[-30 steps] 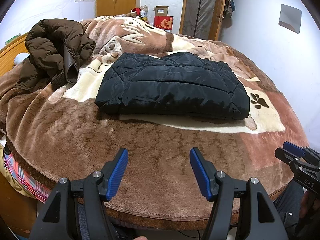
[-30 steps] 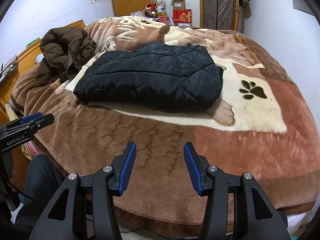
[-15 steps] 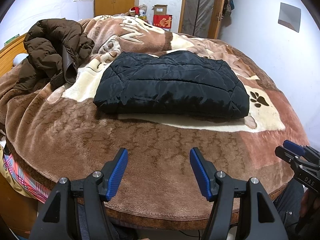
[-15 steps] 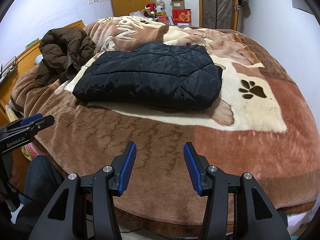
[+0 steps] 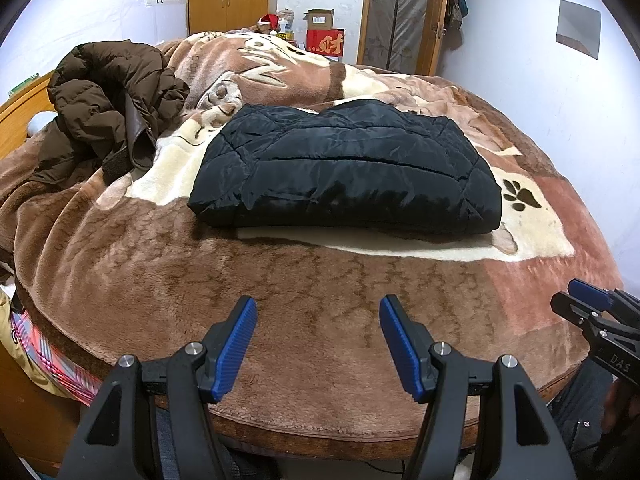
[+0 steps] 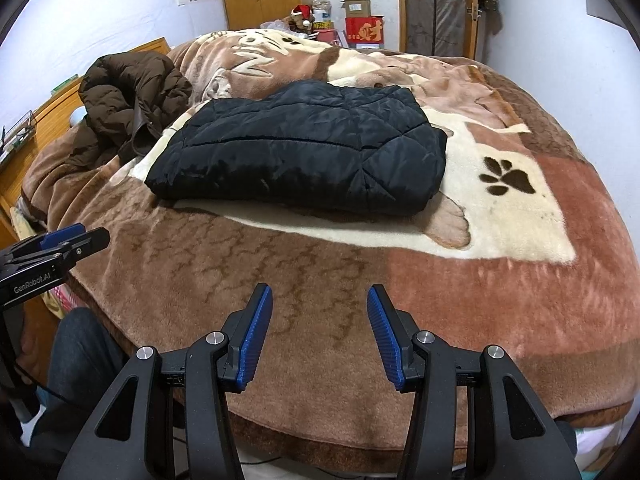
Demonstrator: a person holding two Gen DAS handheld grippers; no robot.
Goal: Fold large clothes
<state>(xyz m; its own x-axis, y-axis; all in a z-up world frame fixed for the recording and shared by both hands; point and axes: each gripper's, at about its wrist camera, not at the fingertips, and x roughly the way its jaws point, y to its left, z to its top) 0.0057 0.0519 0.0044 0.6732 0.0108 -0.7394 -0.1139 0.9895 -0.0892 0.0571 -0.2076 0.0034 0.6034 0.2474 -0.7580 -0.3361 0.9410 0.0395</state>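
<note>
Two views, and between the earlier frames and now I see nothing changed. Left wrist: left gripper [image 5: 318, 320] spread and empty, black jacket [image 5: 346, 170] folded mid-blanket [image 5: 152, 264]; I judge this fold finished. Right wrist: right gripper [image 6: 320, 312] also spread, empty; only here the blanket's right edge shows fully, while brown coat [image 6: 130, 106] waits unfolded near the left edge.

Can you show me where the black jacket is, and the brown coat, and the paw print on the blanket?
black jacket [image 5: 348, 172]: left wrist view, middle of the folded top.
brown coat [image 5: 104, 96]: left wrist view, puffy crumpled middle.
paw print [image 6: 507, 176]: right wrist view, big pad.
</note>
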